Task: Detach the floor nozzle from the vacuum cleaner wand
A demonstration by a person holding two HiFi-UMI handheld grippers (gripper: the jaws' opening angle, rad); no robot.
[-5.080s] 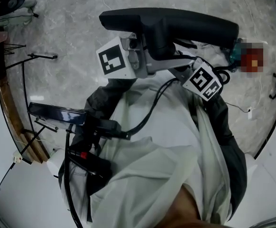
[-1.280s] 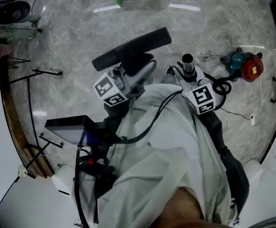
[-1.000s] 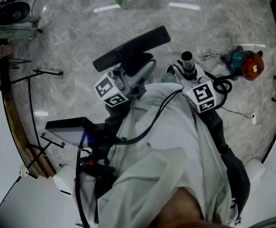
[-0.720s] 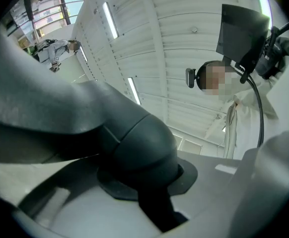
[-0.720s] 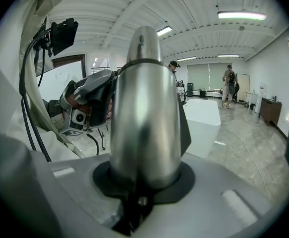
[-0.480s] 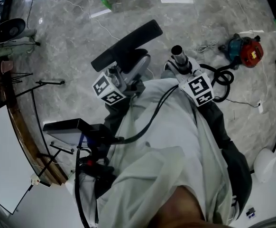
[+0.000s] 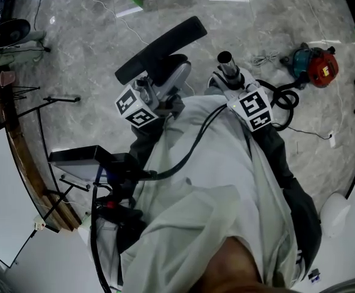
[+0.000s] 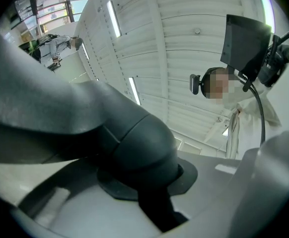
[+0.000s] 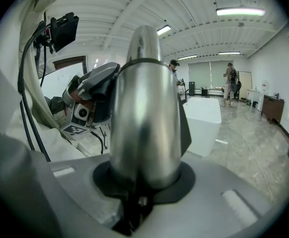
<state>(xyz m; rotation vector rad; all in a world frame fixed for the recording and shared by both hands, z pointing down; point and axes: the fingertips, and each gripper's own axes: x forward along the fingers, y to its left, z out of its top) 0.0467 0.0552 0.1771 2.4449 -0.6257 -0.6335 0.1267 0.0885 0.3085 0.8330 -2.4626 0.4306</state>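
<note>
The black floor nozzle (image 7: 159, 47) juts up and to the left, and my left gripper (image 7: 168, 84) is shut on its neck. In the left gripper view that dark grey neck (image 8: 134, 143) fills the gap between the jaws of the left gripper (image 8: 149, 197). The silver wand (image 7: 226, 63) stands apart to the right with its open end showing, held by my right gripper (image 7: 233, 81). In the right gripper view the wand (image 9: 144, 108) rises straight out of the right gripper (image 9: 137, 195). Nozzle and wand do not touch.
A red and teal machine (image 7: 315, 66) with a cable lies on the marble floor at the right. A black stand (image 7: 61, 98) and a wooden edge (image 7: 19, 157) are at the left. A white block (image 9: 201, 115) and people (image 9: 231, 83) are far off.
Five seconds ago the nozzle lay broad above both grippers. Now it is angled off to the left, clear of the wand's open end. Over the last second both grippers have hardly moved.
</note>
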